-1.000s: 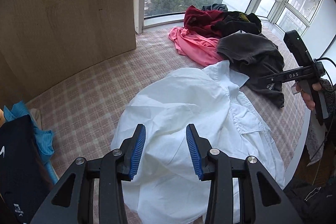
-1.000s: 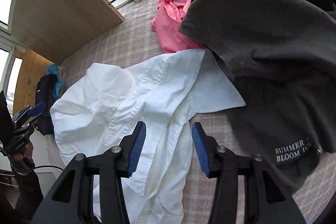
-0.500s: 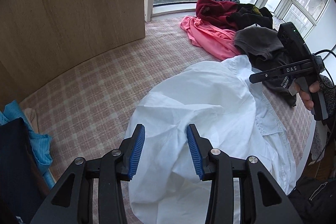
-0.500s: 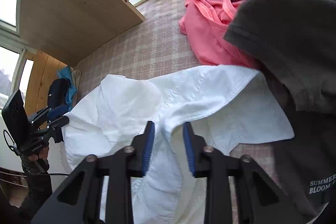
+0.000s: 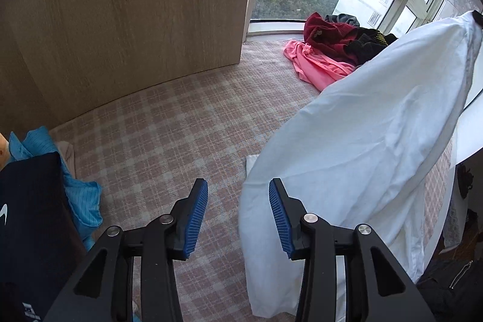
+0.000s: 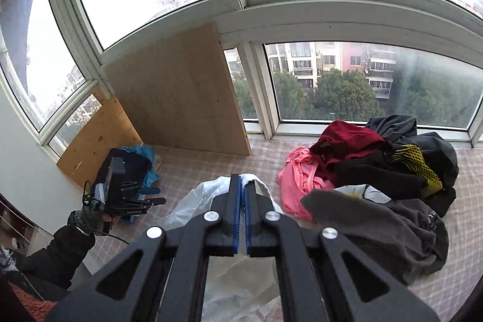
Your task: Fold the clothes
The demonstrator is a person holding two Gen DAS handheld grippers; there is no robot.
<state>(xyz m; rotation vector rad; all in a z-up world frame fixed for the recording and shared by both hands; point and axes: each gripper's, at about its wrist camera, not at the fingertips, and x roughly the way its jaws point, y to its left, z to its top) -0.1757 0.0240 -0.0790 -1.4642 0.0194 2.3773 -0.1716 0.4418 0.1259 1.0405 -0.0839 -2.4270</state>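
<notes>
The white shirt (image 5: 362, 141) hangs up in the air from one top edge, and its bottom end trails on the checked mat (image 5: 169, 129). The right gripper (image 6: 242, 186) has its jaws shut tight on that top edge. The left gripper (image 5: 238, 207) waits low beside the hanging cloth, with its jaws wide apart and nothing in them. The shirt looks thin, soft and light, so it will flop and sag. A good place to pinch next is a free bottom corner. A pile of other clothes (image 6: 377, 165) sits by the window (image 6: 362, 86), well apart.
</notes>
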